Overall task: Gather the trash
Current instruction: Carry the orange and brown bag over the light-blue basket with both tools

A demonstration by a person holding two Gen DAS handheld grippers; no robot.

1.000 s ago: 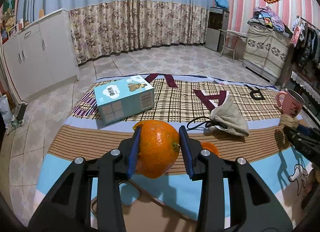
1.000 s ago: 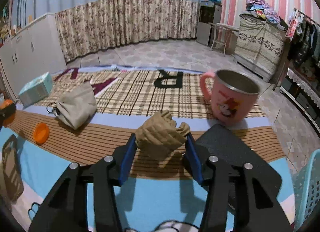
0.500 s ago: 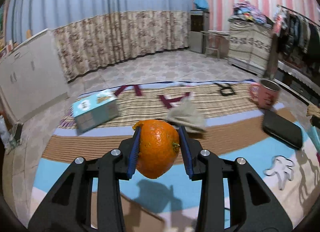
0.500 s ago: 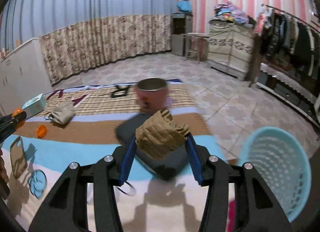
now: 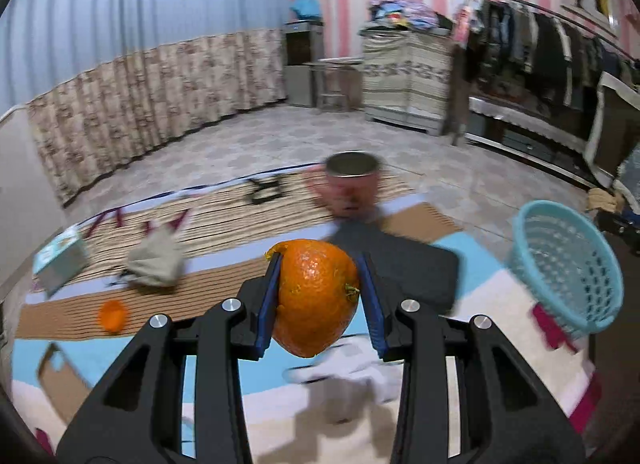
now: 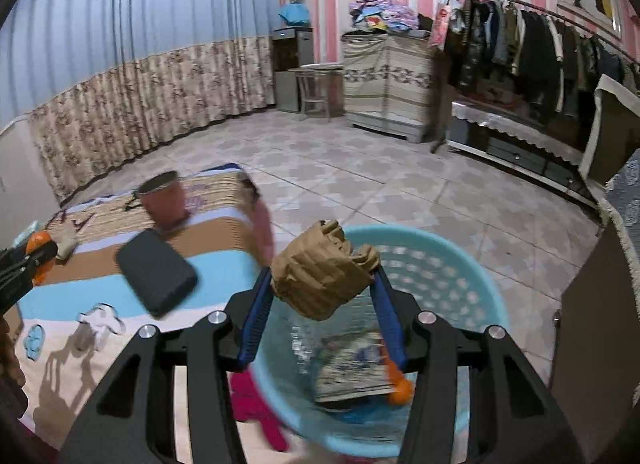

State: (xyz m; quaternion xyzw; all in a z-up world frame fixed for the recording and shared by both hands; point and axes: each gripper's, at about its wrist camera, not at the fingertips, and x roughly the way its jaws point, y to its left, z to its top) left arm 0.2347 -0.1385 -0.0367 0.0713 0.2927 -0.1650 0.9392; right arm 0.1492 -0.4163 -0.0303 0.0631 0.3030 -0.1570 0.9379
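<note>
My left gripper (image 5: 320, 300) is shut on an orange peel (image 5: 316, 296) and holds it above the bed. My right gripper (image 6: 320, 296) is shut on a crumpled brown paper wad (image 6: 320, 276) and holds it over the blue plastic basket (image 6: 440, 264), which has wrappers and an orange scrap inside. The basket also shows in the left wrist view (image 5: 568, 268), to the right beyond the bed's edge. A small orange peel piece (image 5: 113, 315) lies on the bedspread at the left. The left gripper with its peel shows at the left edge of the right wrist view (image 6: 36, 252).
On the bed lie a pink mug (image 5: 352, 187), a black wallet-like case (image 5: 404, 264), a grey pouch (image 5: 154, 260), a blue tissue box (image 5: 60, 260) and a brown phone case (image 5: 60, 380). Tiled floor lies beyond. A dark cabinet (image 6: 596, 324) stands right of the basket.
Both grippers have swung right across the bed with their loads. The right gripper now hangs over the blue basket; the left has the basket in view at its right.
</note>
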